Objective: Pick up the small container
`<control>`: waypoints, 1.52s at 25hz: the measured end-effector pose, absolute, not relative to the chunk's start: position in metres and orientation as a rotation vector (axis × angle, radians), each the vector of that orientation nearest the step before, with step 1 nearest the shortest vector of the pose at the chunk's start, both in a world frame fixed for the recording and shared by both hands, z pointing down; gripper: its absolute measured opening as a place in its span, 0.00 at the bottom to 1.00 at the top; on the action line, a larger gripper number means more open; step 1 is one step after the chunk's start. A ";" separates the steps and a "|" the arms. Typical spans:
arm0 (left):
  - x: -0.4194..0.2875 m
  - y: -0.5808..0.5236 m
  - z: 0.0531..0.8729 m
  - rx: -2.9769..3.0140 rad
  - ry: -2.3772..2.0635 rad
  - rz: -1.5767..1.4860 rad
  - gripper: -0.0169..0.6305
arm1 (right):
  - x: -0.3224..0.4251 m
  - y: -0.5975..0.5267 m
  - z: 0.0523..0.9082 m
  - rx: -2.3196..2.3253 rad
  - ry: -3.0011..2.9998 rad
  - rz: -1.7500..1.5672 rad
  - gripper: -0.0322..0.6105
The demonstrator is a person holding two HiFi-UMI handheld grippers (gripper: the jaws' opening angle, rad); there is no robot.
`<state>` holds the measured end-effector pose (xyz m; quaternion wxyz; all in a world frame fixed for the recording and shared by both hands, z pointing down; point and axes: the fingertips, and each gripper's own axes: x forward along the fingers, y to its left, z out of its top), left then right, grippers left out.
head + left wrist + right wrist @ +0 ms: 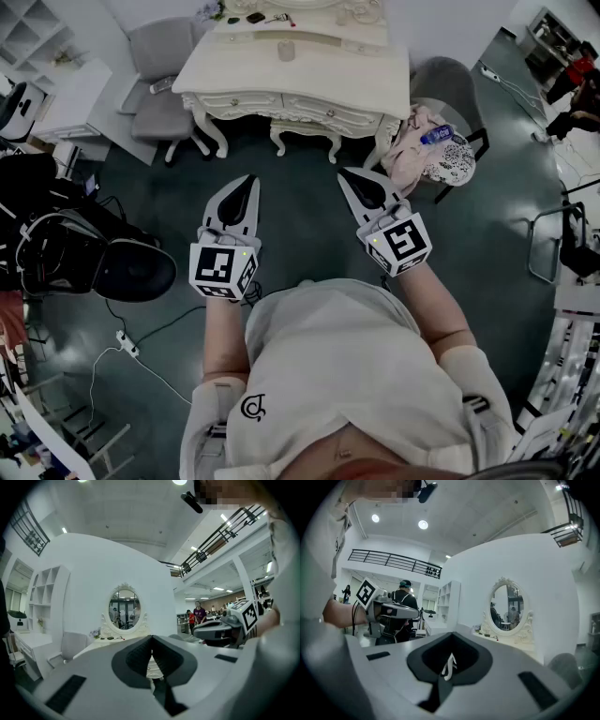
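Head cam's up high, looking steeply down over the left gripper (251, 178) and right gripper (343, 172), with the white worktop (309, 70) farther ahead. Gripper cams sit low, looking level along their fingers (138, 656) at that worktop's mirror (124, 609) from well back. Each catches the other gripper off to its side.

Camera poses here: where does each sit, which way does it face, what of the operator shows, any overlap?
Head view: on the person's head, facing steeply down at dark floor and cream carved dressing table; shows white shirt, forearms, left gripper, right gripper.
Left gripper view: on the left gripper, level along its shut jaws toward the oval mirror; shows right gripper, shirt.
Right gripper view: on the right gripper, jaws shut, likewise toward the mirror; shows left gripper, forearm.
Shared: both gripper views see mirror and table.
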<state>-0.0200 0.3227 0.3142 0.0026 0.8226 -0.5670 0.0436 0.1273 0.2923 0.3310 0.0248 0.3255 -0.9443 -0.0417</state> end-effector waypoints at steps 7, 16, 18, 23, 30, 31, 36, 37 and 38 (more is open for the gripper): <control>-0.025 0.318 0.306 2.591 -1.766 0.126 0.05 | 0.119 0.288 0.325 1.018 -2.909 -0.131 0.05; -0.045 0.306 0.307 2.589 -1.730 0.098 0.05 | 0.103 0.279 0.334 1.060 -2.878 -0.049 0.06; -0.054 0.303 0.308 2.593 -1.719 0.095 0.05 | 0.097 0.275 0.338 1.084 -2.865 -0.020 0.06; -0.082 0.297 0.318 2.588 -1.676 0.089 0.05 | 0.073 0.266 0.343 1.129 -2.830 -0.031 0.06; -0.097 0.258 0.327 2.556 -1.645 0.133 0.05 | 0.048 0.229 0.350 1.094 -2.831 0.024 0.06; -0.097 0.250 0.331 2.556 -1.647 0.145 0.05 | 0.047 0.220 0.354 1.086 -2.832 0.025 0.06; -0.106 0.191 0.344 2.531 -1.680 0.162 0.05 | 0.036 0.154 0.371 1.063 -2.843 0.040 0.06; -0.108 0.176 0.345 2.525 -1.683 0.165 0.05 | 0.034 0.137 0.371 1.064 -2.843 0.049 0.06; -0.110 0.160 0.344 2.522 -1.684 0.167 0.05 | 0.031 0.120 0.371 1.063 -2.845 0.054 0.06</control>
